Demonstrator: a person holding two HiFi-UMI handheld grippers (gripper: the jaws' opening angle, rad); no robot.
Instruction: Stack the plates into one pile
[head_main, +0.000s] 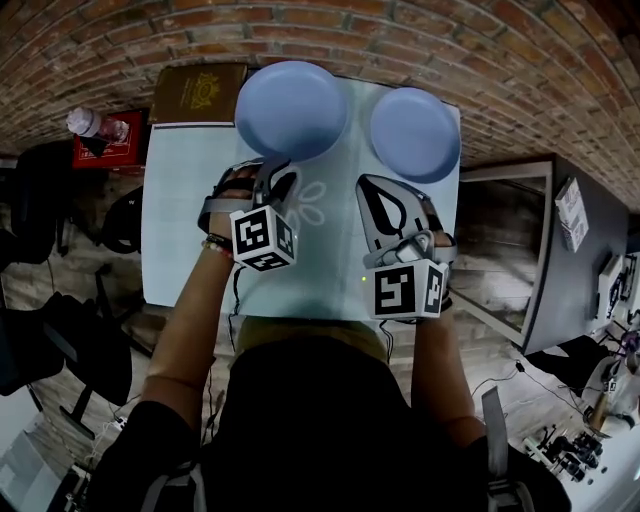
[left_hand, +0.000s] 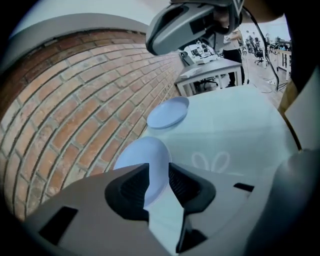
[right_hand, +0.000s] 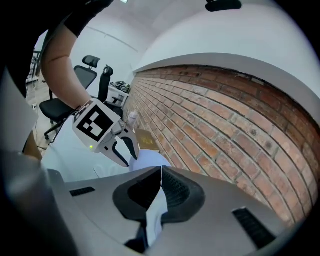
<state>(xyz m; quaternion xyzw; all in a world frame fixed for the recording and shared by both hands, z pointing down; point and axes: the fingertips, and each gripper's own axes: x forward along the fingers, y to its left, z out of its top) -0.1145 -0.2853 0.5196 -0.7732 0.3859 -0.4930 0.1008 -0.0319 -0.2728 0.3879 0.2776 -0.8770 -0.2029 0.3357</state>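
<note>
Table edges: table (head_main: 190, 230) has its far edge along the brick wall (head_main: 480, 50); both plates sit close to that edge; the near half of the top is bare, w/ a faint petal-like outline (head_main: 312, 200) printed btw the grippers.
Left side: brown book (head_main: 198, 92) at the far-left corner; red box (head_main: 100, 152) w/ a bottle (head_main: 92, 122) on it, beyond the left edge.
Right side: grey desk (head_main: 575, 290) stands near the table's right edge.
Plates: left plate (head_main: 291, 108) and right plate (head_main: 415, 133), both blue; flat on the table, side by side, apart, not yet stacked.
Writing: gold emblem on the book cover, too small to read; marker cubes show black-white squares only.
Left gripper (head_main: 278, 172): tilted down and fwd, cube facing up; tips at the near rim of the left plate; jaws apart w/ a moderate gap; plate shows through the gap, pads not pressing it.
Right gripper (head_main: 375, 190): over bare table, near the right plate but apart from it; also tilted fwd; jaws together at the tips, nothing btw them.
</note>
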